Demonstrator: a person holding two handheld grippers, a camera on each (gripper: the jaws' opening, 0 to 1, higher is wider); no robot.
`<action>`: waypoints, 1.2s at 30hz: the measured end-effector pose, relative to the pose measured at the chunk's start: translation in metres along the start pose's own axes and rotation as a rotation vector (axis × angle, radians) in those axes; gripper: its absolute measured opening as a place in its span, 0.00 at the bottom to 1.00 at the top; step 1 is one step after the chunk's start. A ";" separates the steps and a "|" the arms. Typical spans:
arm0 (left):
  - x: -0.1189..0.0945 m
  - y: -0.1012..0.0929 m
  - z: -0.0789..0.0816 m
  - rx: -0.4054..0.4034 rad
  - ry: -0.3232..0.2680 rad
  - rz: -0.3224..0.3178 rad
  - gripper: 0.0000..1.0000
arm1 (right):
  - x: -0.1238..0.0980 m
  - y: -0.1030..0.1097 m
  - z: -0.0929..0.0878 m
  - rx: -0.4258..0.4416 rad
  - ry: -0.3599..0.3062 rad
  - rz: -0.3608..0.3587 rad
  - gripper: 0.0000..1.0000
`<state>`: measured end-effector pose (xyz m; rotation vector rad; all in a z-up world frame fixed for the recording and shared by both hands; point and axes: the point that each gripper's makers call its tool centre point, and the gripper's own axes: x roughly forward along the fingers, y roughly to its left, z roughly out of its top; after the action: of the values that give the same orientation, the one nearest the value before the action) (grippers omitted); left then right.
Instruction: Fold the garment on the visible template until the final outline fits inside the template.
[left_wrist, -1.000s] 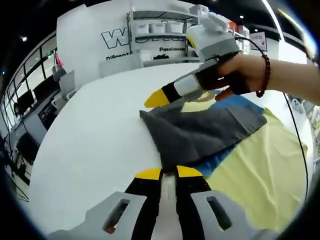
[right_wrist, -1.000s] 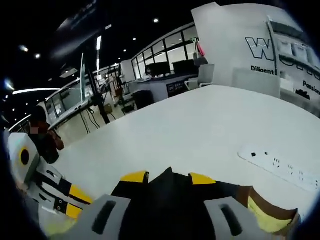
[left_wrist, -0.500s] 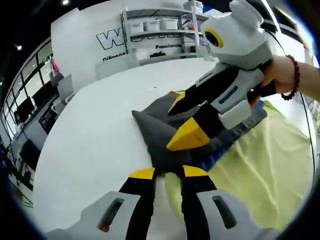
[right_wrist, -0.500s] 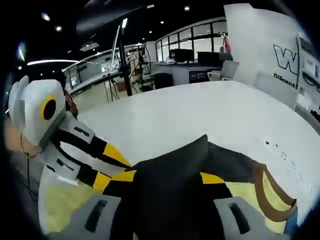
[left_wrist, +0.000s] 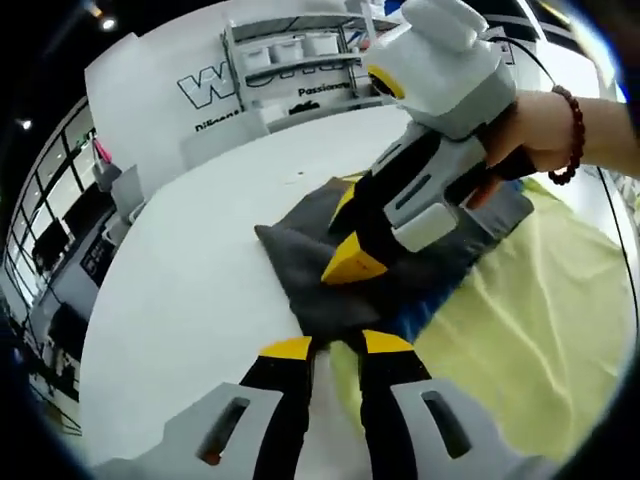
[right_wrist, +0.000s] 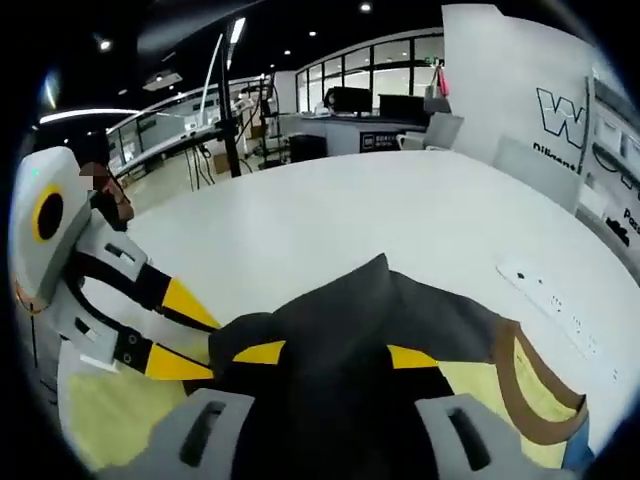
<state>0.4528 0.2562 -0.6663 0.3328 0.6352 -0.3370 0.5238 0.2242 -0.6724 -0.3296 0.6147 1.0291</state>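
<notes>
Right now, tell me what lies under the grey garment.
Under the garment show a yellow sheet and a blue strip on the white table; anything beneath its middle is covered.

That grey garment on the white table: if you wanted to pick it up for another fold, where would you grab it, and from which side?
Probably the pointed corner of the grey garment, reached from the bare white table side. It juts out past the yellow template, so the edge is exposed with nothing beside it. The left tongs sit at the near edge and the right tongs over the cloth's middle.

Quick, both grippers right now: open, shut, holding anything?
Left gripper: shut on the edge of the grey garment.
Right gripper: shut on the grey garment, a fold bunched between its jaws.
</notes>
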 end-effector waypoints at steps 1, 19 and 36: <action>0.000 0.000 0.000 -0.005 -0.001 -0.001 0.21 | 0.001 0.000 0.000 0.001 0.001 0.000 0.34; -0.014 0.007 0.012 -0.204 -0.042 -0.032 0.44 | -0.028 -0.004 0.024 0.184 -0.136 -0.030 0.70; -0.048 0.006 0.026 -0.255 -0.095 -0.049 0.81 | -0.093 -0.005 0.016 0.192 -0.160 -0.091 0.97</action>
<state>0.4325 0.2610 -0.6160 0.0571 0.5859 -0.3128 0.4988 0.1663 -0.6023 -0.1042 0.5445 0.8917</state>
